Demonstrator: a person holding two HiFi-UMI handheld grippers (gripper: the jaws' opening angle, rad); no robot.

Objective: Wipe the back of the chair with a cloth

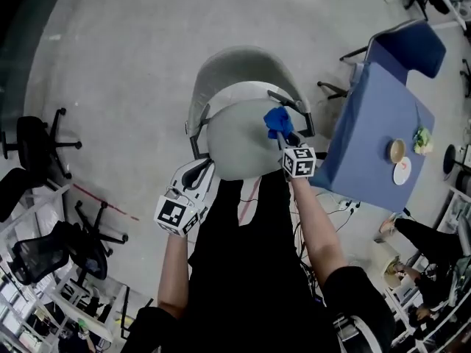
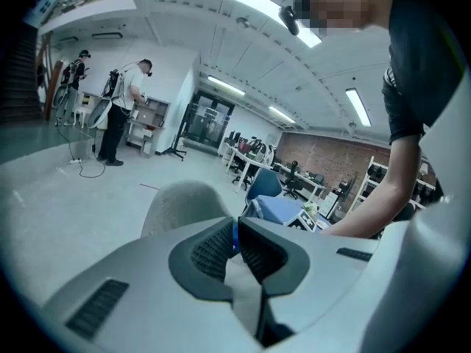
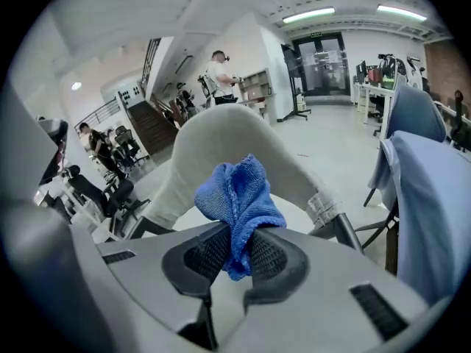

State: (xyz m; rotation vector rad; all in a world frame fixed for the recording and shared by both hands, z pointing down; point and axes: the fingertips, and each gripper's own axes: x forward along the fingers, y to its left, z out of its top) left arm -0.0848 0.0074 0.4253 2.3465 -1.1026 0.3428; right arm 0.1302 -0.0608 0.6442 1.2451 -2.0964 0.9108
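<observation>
A pale grey chair stands below me, its curved back (image 1: 243, 65) on the far side and its seat (image 1: 232, 142) toward me. My right gripper (image 1: 280, 134) hangs over the right side of the seat, shut on a bunched blue cloth (image 1: 278, 121). In the right gripper view the cloth (image 3: 239, 197) sticks up from between the jaws of the right gripper (image 3: 234, 252), with the chair back (image 3: 228, 149) just behind it. My left gripper (image 1: 200, 170) is at the seat's near left edge, its jaws shut with nothing in them. In the left gripper view the left gripper (image 2: 235, 245) points past the chair back (image 2: 184, 204).
A table under a blue cover (image 1: 372, 142) stands close on the right, carrying a bowl (image 1: 397, 151) and a plate (image 1: 402, 171). A blue chair (image 1: 412, 46) is behind it. Black office chairs (image 1: 33, 142) stand at the left. A person (image 2: 121, 112) stands far off.
</observation>
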